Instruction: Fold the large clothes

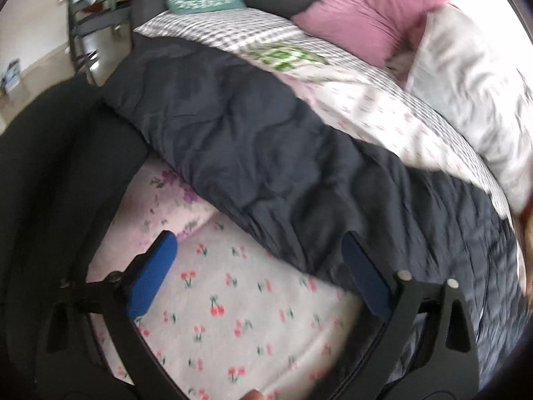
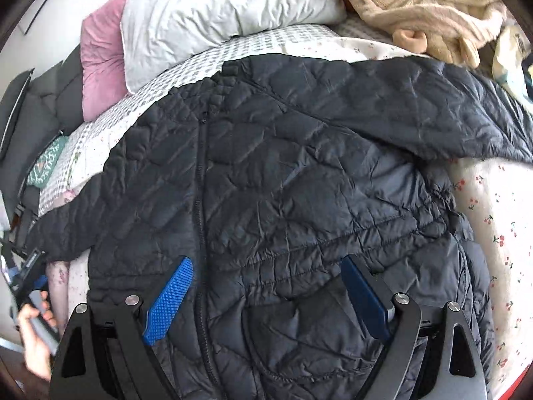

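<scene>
across the bed: dark quilted jacket lies spread front-up, zip running down its middle, collar toward the pillows, one sleeve out to the right and another reaching left to the bed edge. in the left wrist view you see that left sleeve as a long dark band across the sheet.
jacket feel: prob. light but bulky, padded; shell looks slick and crinkly, so expect it to slide off a shallow pinch and spring back out of a fold.
where to grab: go for hem, cuff or seam lines, where stitching gives the pads sth. to bite; avoid the puffy mid-panel. take sleeves first, then hem up to collar, imo.
bed surface: cherry-print sheet w/ a grey checked cover further up; soft and uneven, so it'll give under pressure and the fabric may drag w/ you.
room clutter: white pillow, pink cushion, beige fleece heaped at the head end; keep folds clear of them. dark furniture sits off the bed's left side, blurred.
right gripper: wide apart, nothing between the blue pads, low over the jacket's lower front, straddling the zip area.
left gripper: also spread wide, holding nothing, over bare sheet just beside the sleeve's lower edge.
</scene>
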A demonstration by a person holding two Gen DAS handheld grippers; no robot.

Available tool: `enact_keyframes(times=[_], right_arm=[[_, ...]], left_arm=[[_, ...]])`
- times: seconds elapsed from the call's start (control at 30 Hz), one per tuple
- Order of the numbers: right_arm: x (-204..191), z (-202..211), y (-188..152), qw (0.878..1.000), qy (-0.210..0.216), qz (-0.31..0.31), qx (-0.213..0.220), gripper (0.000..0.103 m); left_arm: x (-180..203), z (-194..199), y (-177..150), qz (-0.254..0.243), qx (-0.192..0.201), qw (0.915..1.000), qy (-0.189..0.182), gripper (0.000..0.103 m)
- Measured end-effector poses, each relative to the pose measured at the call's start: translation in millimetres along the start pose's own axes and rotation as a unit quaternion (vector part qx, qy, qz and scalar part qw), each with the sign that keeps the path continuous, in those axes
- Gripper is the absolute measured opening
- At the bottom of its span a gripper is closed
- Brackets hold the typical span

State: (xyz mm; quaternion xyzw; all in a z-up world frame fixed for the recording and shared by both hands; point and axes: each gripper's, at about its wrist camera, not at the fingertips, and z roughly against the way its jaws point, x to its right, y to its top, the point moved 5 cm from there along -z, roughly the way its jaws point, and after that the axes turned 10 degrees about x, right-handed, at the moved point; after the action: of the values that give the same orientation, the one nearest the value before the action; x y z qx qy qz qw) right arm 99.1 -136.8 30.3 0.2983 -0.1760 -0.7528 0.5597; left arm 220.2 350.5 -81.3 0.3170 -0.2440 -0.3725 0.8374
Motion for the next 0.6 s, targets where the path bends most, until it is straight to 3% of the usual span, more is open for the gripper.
enact_keyframes(times=[0.13,0.23,0.27,0.3,0.33,0.43,0.53,0.6], right_arm=[[7,-3,0,1.0,-0.008,-0.013,-0.003,0.092],[3,-10,-5,1.0,-0.002,0.0,-0.019,0.092],[0,-12,-6,1.0,-0.003,0.009,-0.022,0.092],[-2,-14,-7,1.0,-0.004,0.016,-0.024,0.092],[-4,-15,-7,0.999,-0.004,0.022,-0.025,0.092],[-6,-16,-6,0.999,0.0,0.026,-0.024,0.092],[-6,-17,-5,0.999,0.002,0.023,-0.023,0.092],[-5,-18,-4,1.0,0.002,0.02,-0.024,0.092]], left_arm=[[-10,-16,8,0.044,0.016,0.9988,0.012,0.086],[-16,-28,16,0.073,0.029,0.9968,0.013,0.067],[-19,-31,19,0.08,0.033,0.9961,0.014,0.05],[-22,-33,23,0.087,0.036,0.9955,0.016,0.026],[-26,-33,27,0.093,0.042,0.9947,0.015,0.014],[-22,-12,45,0.112,0.09,0.9895,-0.018,0.007],[5,27,65,0.083,0.154,0.9829,-0.059,0.006],[31,51,73,0.059,0.176,0.9779,-0.097,0.006]])
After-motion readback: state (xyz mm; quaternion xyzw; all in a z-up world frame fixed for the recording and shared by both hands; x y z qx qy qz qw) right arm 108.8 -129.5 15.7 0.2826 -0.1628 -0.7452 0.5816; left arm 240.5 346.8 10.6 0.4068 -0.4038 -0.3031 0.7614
